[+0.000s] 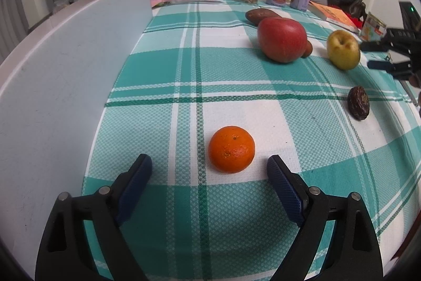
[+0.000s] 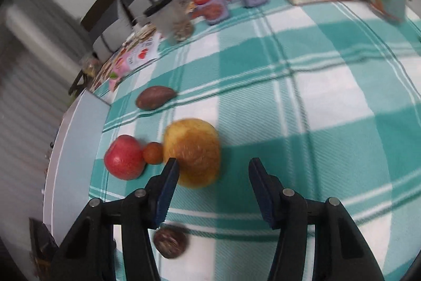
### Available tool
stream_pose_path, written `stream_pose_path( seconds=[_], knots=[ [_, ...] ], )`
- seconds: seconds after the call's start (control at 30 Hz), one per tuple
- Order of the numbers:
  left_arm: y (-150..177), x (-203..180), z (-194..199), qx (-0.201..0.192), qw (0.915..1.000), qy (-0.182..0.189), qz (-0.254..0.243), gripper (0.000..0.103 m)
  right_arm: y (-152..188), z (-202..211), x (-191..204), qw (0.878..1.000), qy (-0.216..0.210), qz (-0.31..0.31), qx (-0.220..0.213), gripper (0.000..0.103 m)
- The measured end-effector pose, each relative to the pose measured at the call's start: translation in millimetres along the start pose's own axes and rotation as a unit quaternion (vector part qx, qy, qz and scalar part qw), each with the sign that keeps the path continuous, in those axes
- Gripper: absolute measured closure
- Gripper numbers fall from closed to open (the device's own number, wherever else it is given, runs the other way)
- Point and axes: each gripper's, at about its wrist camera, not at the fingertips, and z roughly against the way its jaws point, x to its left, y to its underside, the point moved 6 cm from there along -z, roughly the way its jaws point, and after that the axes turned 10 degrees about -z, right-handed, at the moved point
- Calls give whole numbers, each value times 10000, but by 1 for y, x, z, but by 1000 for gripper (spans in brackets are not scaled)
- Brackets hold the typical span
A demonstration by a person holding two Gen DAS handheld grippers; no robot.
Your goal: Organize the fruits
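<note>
The left gripper (image 1: 209,167) points downward at an angle over the green and white checked tablecloth (image 1: 263,107), its two black fingers with blue ribbed pads (image 1: 140,175) standing wide apart. The round orange mandarin (image 1: 231,149) lies on the cloth just ahead of the tips, between their lines, and no pad touches it. A large white board (image 1: 65,75) lies at the left side. Further away rest a big red apple (image 1: 282,39), a brown oval fruit (image 1: 260,15) behind it, a yellow pear (image 1: 343,49) and a dark wrinkled date (image 1: 358,103). The right gripper (image 2: 213,167) also points down at an angle, rolled a little, and its picture is blurred. Its fingers are at a middle width with nothing between them; the yellow pear (image 2: 193,152) sits just beyond the left pad. A small orange-red fruit (image 2: 153,152) lies between pear and apple.
</note>
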Motion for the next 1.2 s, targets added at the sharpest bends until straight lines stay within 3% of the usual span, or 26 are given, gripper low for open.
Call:
stream_pose_path(
  seconds=[0.13,0.37,0.5,0.67,0.77,0.87,0.93,1.0,1.07,1.2],
  knots=[
    [0,0,0,-1,10000,1,0,13,5,2,-20,9998,140,-110,24,48],
    [0,0,0,-3,10000,5,3,13,14,16,-20,9992,291,144,-211,44],
    [-1,1,0,-39,9997,220,40,9,51,30,-26,9951,781,535,-270,23],
    [1,13,10,-345,9946,804,555,9,118,56,-17,9708,1575,1645,-753,16],
    [1,10,10,-277,9961,700,458,10,148,61,-20,9597,1797,1919,-989,16],
    [-6,-1,4,-111,9992,392,43,12,157,52,-38,9657,1841,1699,-678,16],
    [-11,-5,4,-153,9993,341,-67,24,149,54,-43,9729,1698,1425,-659,16],
    [-17,-8,1,-95,9992,351,-146,54,132,55,-40,9774,1546,1289,-643,16],
    [-20,-10,-3,-39,9994,277,-220,72,109,54,-30,9790,1423,1307,-657,16],
    [-18,-4,-1,-28,9993,359,33,74,54,36,9,9750,1315,1678,-629,16]
  ],
)
